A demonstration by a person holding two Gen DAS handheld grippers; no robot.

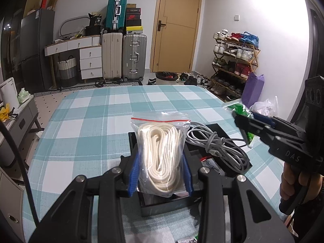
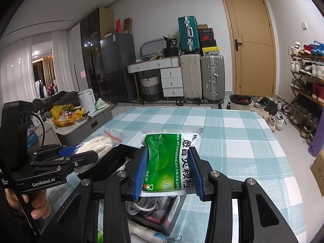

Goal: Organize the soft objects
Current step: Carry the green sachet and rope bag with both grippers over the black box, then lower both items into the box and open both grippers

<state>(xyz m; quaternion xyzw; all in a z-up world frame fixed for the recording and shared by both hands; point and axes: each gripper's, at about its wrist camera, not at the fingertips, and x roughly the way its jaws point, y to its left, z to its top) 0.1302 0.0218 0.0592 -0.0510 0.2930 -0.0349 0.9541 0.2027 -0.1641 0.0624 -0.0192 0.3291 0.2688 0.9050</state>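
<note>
**Both grippers loaded, held over black tray**

L gripper (image 1: 161, 174): blue pads clenched on a clear zip bag of white rope (image 1: 161, 151), red seal strip at top. Bag stands upright betw the pads, top end pointing away from cam. It's off the table, above the black tray (image 1: 220, 128). Same bag seen from R wrist cam at left, sticking out past the L gripper's fingers (image 2: 66, 151).

R gripper (image 2: 167, 174): pads clenched on a green/white foil sachet (image 2: 170, 162) w/ leaf print and Chinese text, gripped at both side edges, top end pointing away from cam. Also off the table. From L cam the sachet shows at right, near the tray's right side, not touching the tray.

Tray sits on the teal/white checked tablecloth (image 1: 91, 121), near edge of table. In tray: coiled grey cable (image 1: 218, 147) at right; some small packets under the bag, can't read them. R cam shows white cord (image 2: 141, 206) and a boxed item in the tray below the sachet, plus a white cloth item w/ ball chain at the bottom edge, partly hidden.

A hand (image 2: 30, 204) grips the L gripper's handle; other hand (image 1: 293, 186) on the R handle.

Bkgd: suitcases (image 1: 123, 56), wooden door (image 1: 176, 26), shoe rack (image 1: 232, 60).
</note>
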